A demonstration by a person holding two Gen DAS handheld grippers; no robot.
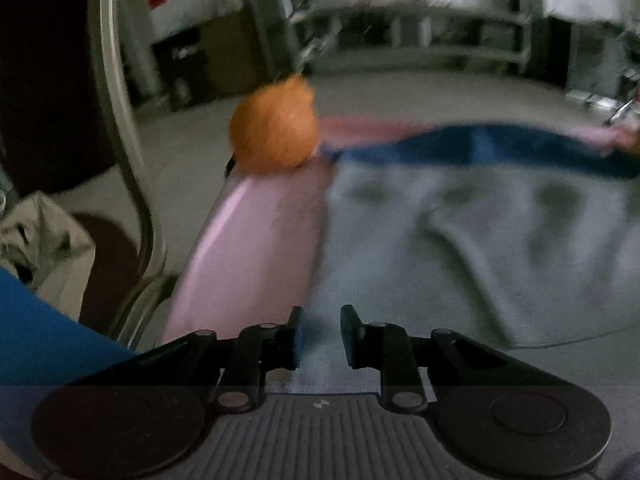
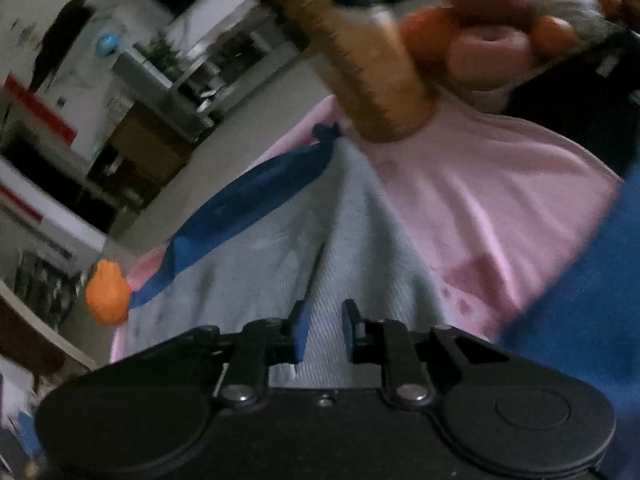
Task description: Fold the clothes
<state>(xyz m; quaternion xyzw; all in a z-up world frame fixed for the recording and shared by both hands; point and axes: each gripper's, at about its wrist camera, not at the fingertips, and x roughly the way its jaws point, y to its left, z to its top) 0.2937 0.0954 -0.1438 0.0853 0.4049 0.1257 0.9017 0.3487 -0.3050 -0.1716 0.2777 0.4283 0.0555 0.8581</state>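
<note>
Both views motion-blurred. Left wrist: orange ball point(image 1: 274, 128) smeared at the edges, can't tell what it is. Grey cloth point(image 1: 460, 248) folds soft, right side cut by the fisheye rim. Blue cloth point(image 1: 500, 148) runs out of view on the right. Shelving point(image 1: 420, 28) behind is too blurred to read. Right wrist: basket point(image 2: 372, 52) handle streaked, top cut off by the edge; its contents are blurred, round shapes only. Pink cloth point(image 2: 492, 188) part hidden under grey cloth. Stain or print near its hem, can't tell.
</note>
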